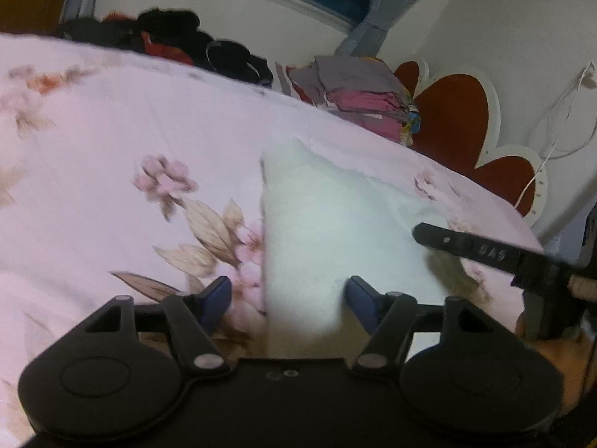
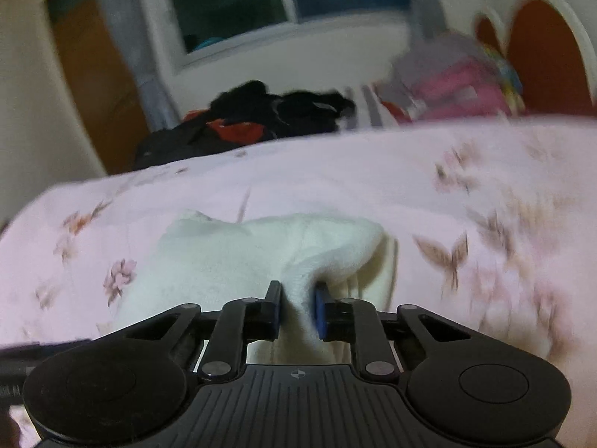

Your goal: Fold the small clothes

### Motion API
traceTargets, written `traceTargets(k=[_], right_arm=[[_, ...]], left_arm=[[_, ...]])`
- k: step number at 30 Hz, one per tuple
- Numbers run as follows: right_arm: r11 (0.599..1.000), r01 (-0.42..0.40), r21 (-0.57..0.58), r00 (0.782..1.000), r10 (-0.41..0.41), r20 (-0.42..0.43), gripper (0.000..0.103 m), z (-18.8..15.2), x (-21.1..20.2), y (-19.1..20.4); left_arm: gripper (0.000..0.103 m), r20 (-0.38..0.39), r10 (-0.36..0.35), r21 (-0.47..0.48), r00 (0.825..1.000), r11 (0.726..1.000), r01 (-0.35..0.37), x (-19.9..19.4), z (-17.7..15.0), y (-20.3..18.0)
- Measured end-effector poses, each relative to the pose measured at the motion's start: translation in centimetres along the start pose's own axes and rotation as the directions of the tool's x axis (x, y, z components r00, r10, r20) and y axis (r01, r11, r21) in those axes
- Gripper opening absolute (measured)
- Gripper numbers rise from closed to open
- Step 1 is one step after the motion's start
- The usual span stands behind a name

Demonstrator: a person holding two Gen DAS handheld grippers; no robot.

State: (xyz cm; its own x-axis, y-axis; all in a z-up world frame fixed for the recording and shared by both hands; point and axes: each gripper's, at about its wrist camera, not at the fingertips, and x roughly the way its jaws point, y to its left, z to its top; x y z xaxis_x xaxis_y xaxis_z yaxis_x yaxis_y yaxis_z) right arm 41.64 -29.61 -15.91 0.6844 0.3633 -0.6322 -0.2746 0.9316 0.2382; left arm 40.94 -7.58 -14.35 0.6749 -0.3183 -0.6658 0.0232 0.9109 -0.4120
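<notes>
A small white cloth [image 1: 328, 224] lies on the pink floral bedsheet [image 1: 112, 149]. My left gripper [image 1: 289, 298] is open, its blue-padded fingers [image 1: 214, 298] on either side of the cloth's near edge. The right gripper's finger [image 1: 466, 244] reaches in from the right at the cloth's right side. In the right wrist view my right gripper [image 2: 298, 308] is shut on a bunched fold of the white cloth [image 2: 261, 246], lifting that part into a ridge above the sheet [image 2: 373, 171].
A stack of folded pink and grey clothes [image 1: 369, 93] sits at the far side of the bed near a red and white headboard [image 1: 459, 112]. A pile of dark and red clothes [image 1: 175, 37] lies at the far left. A window and curtain are behind.
</notes>
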Motion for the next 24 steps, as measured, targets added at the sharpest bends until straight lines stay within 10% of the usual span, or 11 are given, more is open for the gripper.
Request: traceTargets(k=[7,11,16,24], right_arm=[[0.997,0.066,0.04,0.998,-0.065,-0.02,0.018,-1.0,0.1,-1.5],[0.984,-0.023,0.176,0.999,0.027,-0.02,0.019,-0.9,-2.5,-2.5],[0.976,-0.093,0.195,0.994,0.101,-0.035,0.05,-2.8,-7.7,-1.2],[0.985,-0.075,0.158,0.986,0.097,-0.139,0.049,-8.5,-10.2,1.4]], left_arm=[[0.067,-0.024,-0.008,-0.009,1.0,1.0,0.007,0.4,-0.2,-0.3],[0.066,-0.042,-0.01,-0.034,0.999,0.999,0.009,-0.6,-0.5,0.4],[0.065,-0.076,-0.019,-0.015,0.997,1.0,0.018,-2.3,-2.4,1.0],[0.046,-0.08,-0.036,0.001,0.996,0.999,0.036,-2.9,-4.7,0.3]])
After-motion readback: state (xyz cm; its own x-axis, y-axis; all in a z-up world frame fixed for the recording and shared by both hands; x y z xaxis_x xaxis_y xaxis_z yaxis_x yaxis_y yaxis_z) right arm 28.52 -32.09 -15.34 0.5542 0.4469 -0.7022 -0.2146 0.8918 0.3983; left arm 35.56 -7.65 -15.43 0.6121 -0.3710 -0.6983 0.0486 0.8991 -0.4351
